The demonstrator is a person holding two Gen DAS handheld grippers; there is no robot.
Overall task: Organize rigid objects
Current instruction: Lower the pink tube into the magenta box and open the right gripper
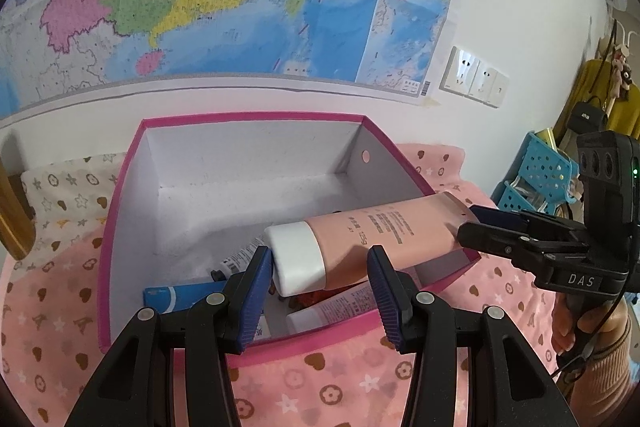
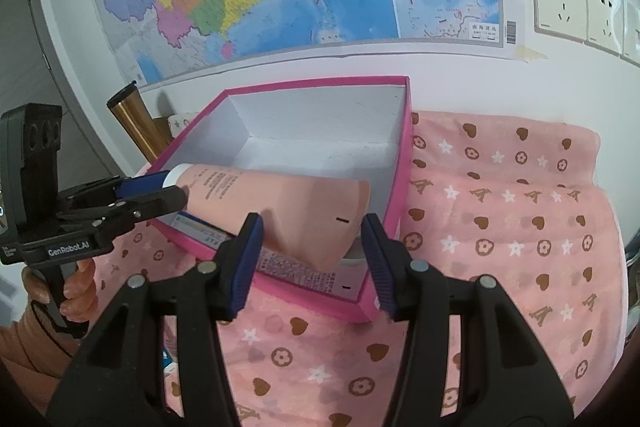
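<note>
A pink tube with a white cap (image 1: 360,243) lies slanted over the near right corner of an open pink box with a white inside (image 1: 240,163). My left gripper (image 1: 320,291) is open, its fingers on either side of the cap end. My right gripper (image 2: 312,255) is open around the flat tail end of the tube (image 2: 296,211); it also shows in the left wrist view (image 1: 472,227). The left gripper shows in the right wrist view (image 2: 160,191) at the cap. A blue-and-white tube (image 1: 180,297) and other tubes lie in the box.
The box (image 2: 404,155) sits on a pink patterned cloth (image 2: 500,227). A map hangs on the wall behind. A gold cylinder (image 2: 136,119) stands left of the box. A blue plastic basket (image 1: 540,175) stands to the right. Wall sockets (image 2: 580,7) are at right.
</note>
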